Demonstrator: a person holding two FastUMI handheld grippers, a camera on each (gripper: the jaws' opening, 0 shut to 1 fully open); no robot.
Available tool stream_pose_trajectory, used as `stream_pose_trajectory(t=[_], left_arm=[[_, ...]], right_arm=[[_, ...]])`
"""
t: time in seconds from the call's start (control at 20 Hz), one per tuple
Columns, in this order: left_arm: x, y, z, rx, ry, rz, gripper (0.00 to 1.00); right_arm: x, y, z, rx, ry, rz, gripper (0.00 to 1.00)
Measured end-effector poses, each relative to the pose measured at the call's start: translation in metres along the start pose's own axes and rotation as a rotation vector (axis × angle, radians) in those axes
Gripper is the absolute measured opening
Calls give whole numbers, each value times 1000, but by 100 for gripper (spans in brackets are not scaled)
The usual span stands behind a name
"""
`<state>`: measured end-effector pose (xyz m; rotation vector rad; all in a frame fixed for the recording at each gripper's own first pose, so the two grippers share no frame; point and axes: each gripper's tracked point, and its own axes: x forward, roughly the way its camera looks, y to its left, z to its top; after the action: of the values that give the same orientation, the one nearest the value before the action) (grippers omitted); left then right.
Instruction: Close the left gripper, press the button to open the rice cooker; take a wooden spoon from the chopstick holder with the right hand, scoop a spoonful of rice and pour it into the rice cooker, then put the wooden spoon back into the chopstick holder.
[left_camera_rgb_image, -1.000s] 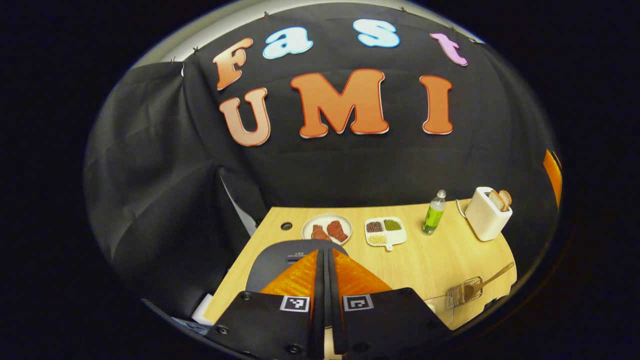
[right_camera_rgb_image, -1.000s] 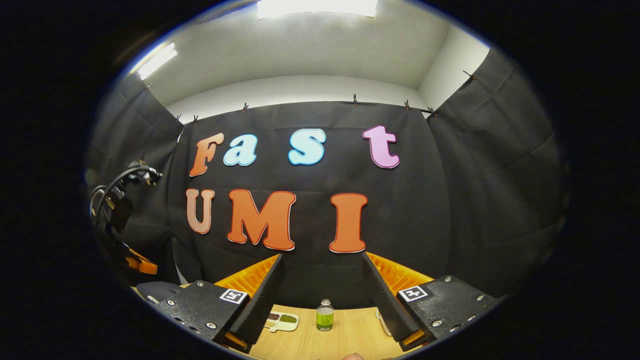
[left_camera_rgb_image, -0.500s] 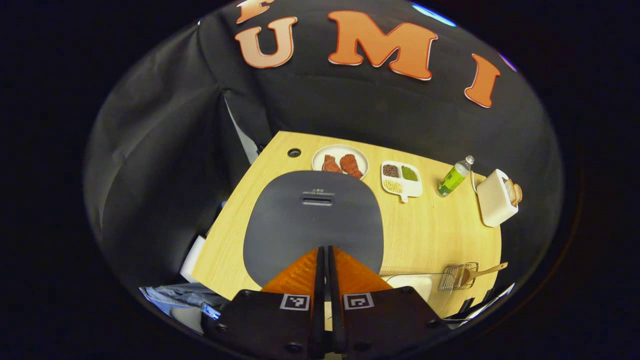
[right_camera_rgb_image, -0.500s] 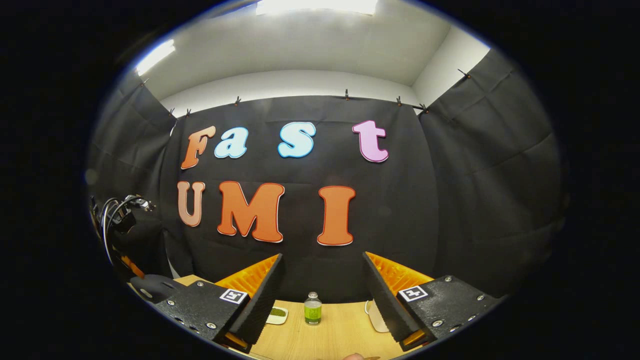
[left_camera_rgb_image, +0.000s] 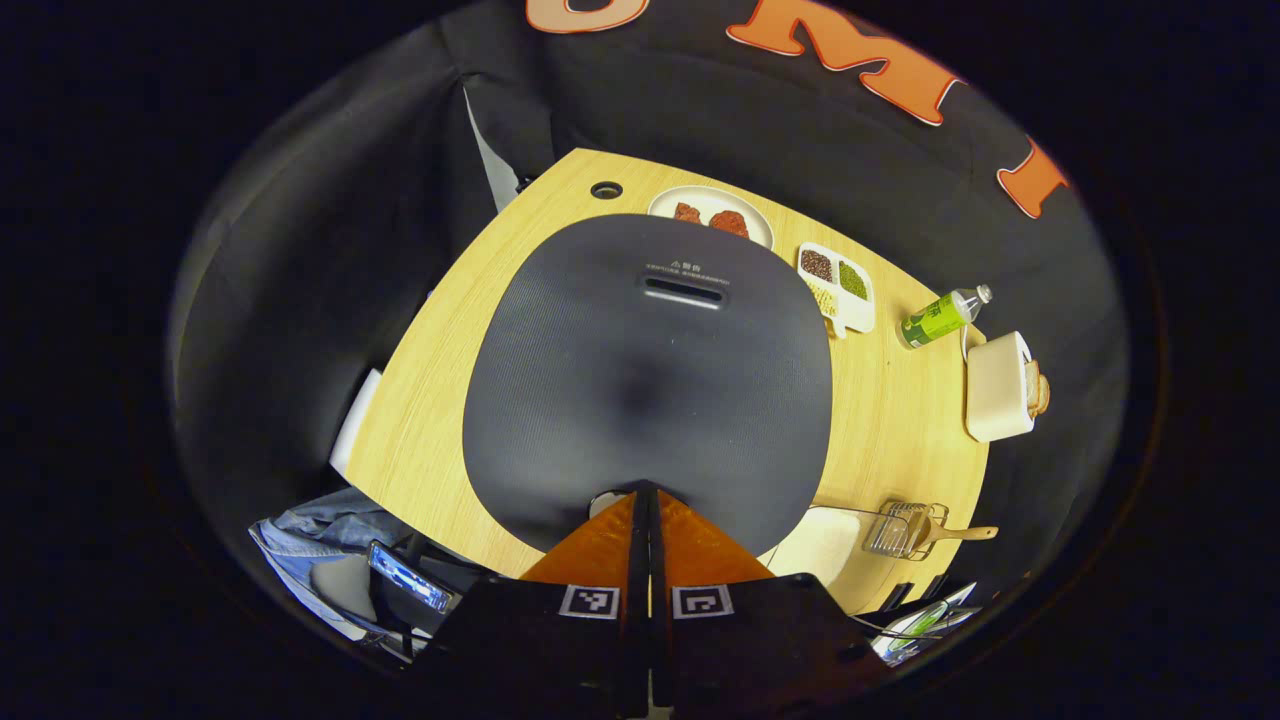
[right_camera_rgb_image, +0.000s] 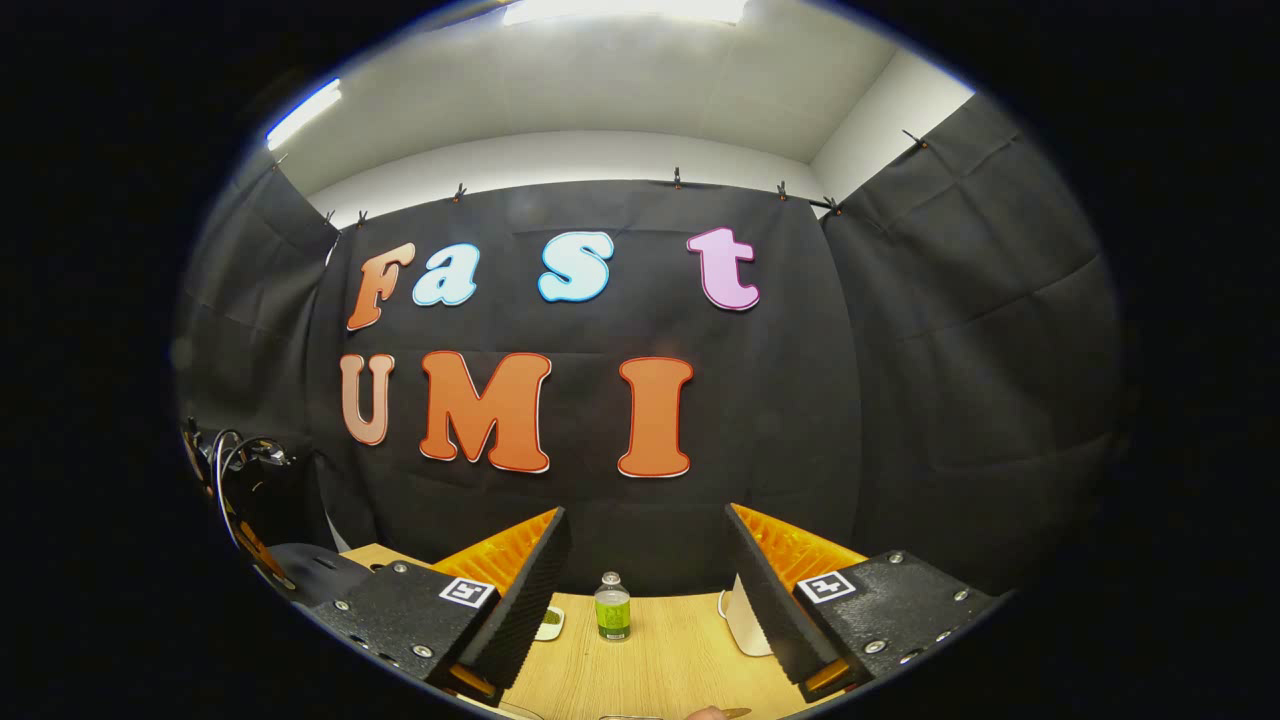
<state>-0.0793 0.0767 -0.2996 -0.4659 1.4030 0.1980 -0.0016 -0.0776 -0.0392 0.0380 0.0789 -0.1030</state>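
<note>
The dark grey rice cooker stands shut on the wooden table, its lid seen from above. My left gripper is shut with nothing in it. Its tips hover at the lid's near edge, beside a small pale button. A wire chopstick holder at the table's right front holds the wooden spoon. A clear container of rice lies beside it. My right gripper is open and empty, held high and facing the wall. The cooker and the left gripper sit at its far left.
Behind the cooker are a plate of meat, a divided dish of beans, a green bottle and a white toaster. The bottle and toaster stand ahead of the right gripper. A person's jeans are at lower left.
The left gripper has tilted down and come in over the cooker, its tips now at the lid's near edge. The right gripper has drifted slightly, still open.
</note>
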Motion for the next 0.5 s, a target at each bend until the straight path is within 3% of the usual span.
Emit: stream_pose_trajectory(t=[0.05,0.25,0.5], left_arm=[[1,-1,-1,-7,12,-4,6],[5,-1,-1,16,21,-8,7],[1,-2,3,21,-103,36,7]], right_arm=[[-1,0,-3,-3,1,-2,94],[0,10,-12,-7,25,14,94],[1,27,-11,25,36,64,94]])
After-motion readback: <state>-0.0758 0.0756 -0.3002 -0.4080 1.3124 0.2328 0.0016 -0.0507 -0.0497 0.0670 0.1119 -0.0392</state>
